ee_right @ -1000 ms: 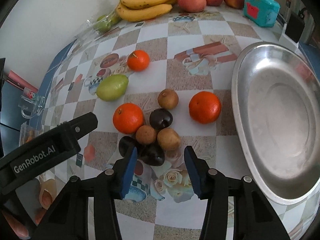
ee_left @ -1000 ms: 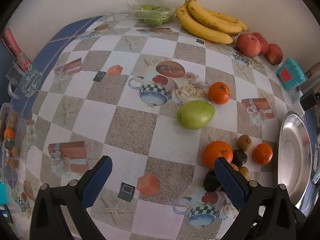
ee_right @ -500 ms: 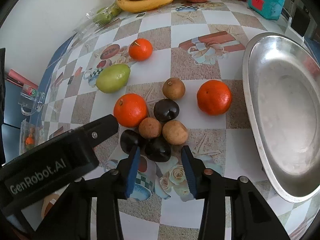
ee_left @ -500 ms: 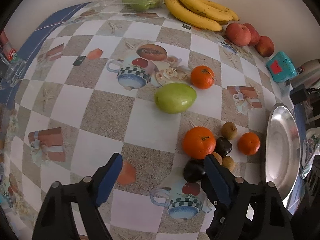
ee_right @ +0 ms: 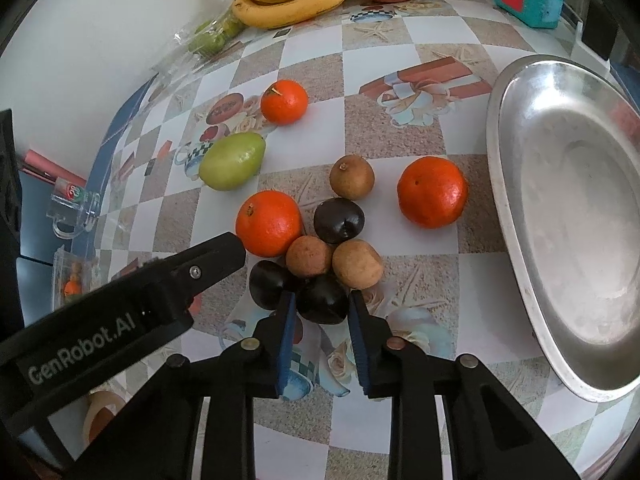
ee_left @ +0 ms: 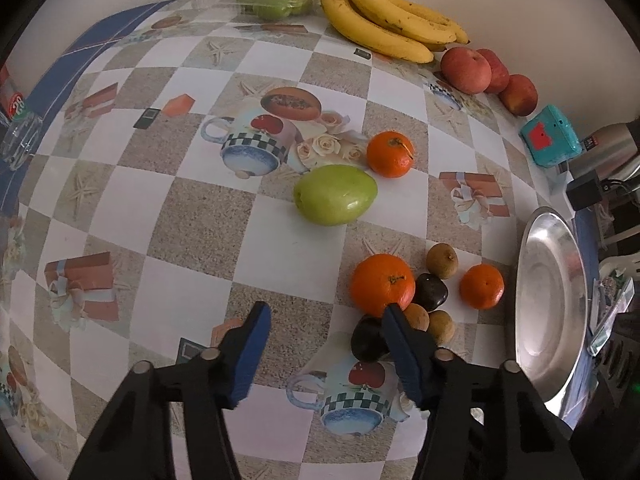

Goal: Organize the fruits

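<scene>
My right gripper (ee_right: 322, 302) is shut on a dark plum (ee_right: 322, 298) that lies on the table at the near edge of a fruit cluster. The cluster holds two more dark plums (ee_right: 270, 284), brown round fruits (ee_right: 309, 256) and an orange (ee_right: 269, 223). Another orange (ee_right: 433, 191) lies beside the steel tray (ee_right: 568, 220). My left gripper (ee_left: 325, 316) hovers left of the cluster, its jaws closing over bare tablecloth with nothing between them. Its right finger (ee_left: 400, 336) covers part of a plum (ee_left: 366, 340). A green mango (ee_left: 335, 195) and a third orange (ee_left: 390, 154) lie farther back.
Bananas (ee_left: 392, 28), red apples (ee_left: 466, 70) and a bag of green fruits (ee_left: 276, 0) line the back wall. A teal box (ee_left: 550, 136) and a metal flask (ee_left: 608, 152) stand at the right. A glass mug (ee_right: 74, 208) sits at the left table edge.
The right jaws have closed onto the dark plum. The left jaws have narrowed a lot and the left view has tipped further down toward the table.
</scene>
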The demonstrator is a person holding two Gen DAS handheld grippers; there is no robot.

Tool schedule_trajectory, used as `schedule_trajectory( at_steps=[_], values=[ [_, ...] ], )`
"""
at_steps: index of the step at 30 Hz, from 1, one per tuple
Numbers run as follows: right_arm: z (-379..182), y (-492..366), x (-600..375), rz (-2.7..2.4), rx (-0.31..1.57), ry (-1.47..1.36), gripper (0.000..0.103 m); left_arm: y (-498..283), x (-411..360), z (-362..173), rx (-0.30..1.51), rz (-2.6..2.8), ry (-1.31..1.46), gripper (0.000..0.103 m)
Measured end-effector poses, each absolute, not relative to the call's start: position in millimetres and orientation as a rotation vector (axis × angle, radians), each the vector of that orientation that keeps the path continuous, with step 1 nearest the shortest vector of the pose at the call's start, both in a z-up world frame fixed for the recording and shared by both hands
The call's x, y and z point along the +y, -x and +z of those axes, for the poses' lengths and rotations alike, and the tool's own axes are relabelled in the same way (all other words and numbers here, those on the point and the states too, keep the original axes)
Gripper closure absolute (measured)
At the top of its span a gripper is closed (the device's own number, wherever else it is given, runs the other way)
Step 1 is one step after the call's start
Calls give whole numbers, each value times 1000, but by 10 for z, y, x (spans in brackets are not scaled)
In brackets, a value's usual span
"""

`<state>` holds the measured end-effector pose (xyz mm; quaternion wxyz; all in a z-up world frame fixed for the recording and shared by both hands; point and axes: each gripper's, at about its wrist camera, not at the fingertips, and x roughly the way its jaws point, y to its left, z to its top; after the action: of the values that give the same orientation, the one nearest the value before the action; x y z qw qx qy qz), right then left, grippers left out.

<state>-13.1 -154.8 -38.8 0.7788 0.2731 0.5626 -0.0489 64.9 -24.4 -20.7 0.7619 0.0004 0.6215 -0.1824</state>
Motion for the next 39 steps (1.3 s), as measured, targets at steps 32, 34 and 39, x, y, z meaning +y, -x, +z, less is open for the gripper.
schedule_trajectory(
  at_steps=[32, 34, 39],
  values=[
    [-132, 386, -1993, -220, 1103, -703, 76, -413, -581, -368, 1408, -542, -105, 65],
    [-133, 387, -1998, -223, 1103, -706, 76, -415, -587, -378, 1404, -538, -115, 67],
    [-133, 388, -2001, -223, 1101, -709, 76, -416, -593, -404, 1400, -530, -133, 71]
  ],
)
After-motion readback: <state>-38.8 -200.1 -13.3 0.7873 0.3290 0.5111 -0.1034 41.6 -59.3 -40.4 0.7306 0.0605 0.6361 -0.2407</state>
